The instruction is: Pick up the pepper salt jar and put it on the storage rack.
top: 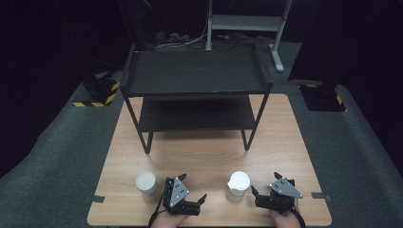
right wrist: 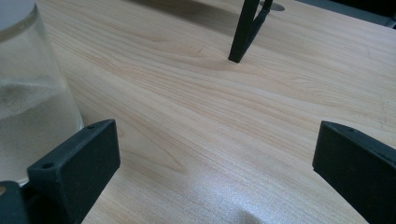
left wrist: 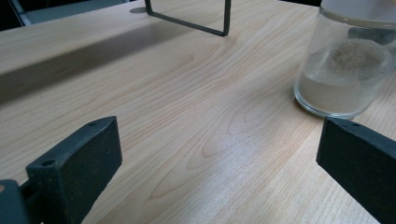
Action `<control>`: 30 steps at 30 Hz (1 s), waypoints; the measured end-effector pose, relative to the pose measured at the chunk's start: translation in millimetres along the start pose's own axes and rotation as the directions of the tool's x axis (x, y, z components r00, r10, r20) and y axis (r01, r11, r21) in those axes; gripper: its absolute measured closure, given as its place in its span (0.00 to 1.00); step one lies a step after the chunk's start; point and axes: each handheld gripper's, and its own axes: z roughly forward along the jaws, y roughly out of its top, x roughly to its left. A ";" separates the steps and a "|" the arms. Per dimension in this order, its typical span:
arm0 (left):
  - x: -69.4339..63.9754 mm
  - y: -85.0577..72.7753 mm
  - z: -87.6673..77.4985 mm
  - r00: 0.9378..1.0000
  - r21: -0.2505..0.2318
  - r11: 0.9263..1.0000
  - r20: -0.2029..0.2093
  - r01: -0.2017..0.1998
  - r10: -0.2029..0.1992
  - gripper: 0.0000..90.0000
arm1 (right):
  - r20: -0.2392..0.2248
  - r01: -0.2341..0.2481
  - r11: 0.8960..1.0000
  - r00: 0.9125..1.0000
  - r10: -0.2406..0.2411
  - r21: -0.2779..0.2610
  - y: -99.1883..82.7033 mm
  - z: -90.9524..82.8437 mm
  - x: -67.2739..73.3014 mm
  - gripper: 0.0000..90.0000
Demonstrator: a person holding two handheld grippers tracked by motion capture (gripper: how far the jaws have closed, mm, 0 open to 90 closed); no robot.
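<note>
Both black two-jaw grippers, left gripper [top: 183,197] and right gripper [top: 273,192], rest released on the wooden bench [top: 209,152], probably poised for the lidded glass jars [top: 237,186].

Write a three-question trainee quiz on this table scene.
1. True or false: the left hand-held gripper grips a jar.
2. How many jars stand on the table? A one, B two, C three.
3. Fill in: beyond the jars stands a black two-tier ____.

Key
1. False: both the left and the right hand-held gripper are open and hold nothing.
2. B: left jar, right jar.
3. Shelf.
</note>
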 end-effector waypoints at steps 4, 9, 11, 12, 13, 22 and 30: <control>-0.1 1.0 -3.9 1.000 -0.014 1.000 0.002 -0.002 0.002 0.01 | -0.002 0.002 1.000 1.000 -0.002 0.009 1.5 0.3 -0.1 0.00; 1.9 5.6 -12.5 1.000 -0.042 0.999 0.012 0.010 -0.010 0.01 | -0.004 0.007 1.000 1.000 -0.007 0.016 2.4 0.4 -0.1 0.00; 3.4 9.4 -16.5 0.999 -0.051 0.999 0.030 0.019 -0.018 0.00 | -0.005 0.008 1.000 1.000 -0.008 0.017 2.5 0.5 -0.3 0.00; 2.6 11.3 -18.7 0.999 -0.058 0.998 0.031 0.013 -0.011 0.00 | -0.006 0.009 1.000 1.000 -0.009 0.017 2.5 0.5 -0.3 0.00; 1.6 13.3 -21.1 0.999 -0.064 0.998 0.031 0.009 -0.007 0.00 | -0.006 0.009 1.000 1.000 -0.009 0.018 2.6 0.6 -0.3 0.00; -1.2 28.1 -44.4 0.999 -0.133 0.991 0.037 0.000 0.005 0.01 | -0.007 0.011 1.000 1.000 -0.011 0.021 3.2 0.8 0.0 0.00; -4.2 39.6 -60.0 0.999 -0.157 0.987 0.039 -0.023 0.029 0.00 | -0.007 0.011 1.000 1.000 -0.011 0.021 3.3 0.9 0.0 0.00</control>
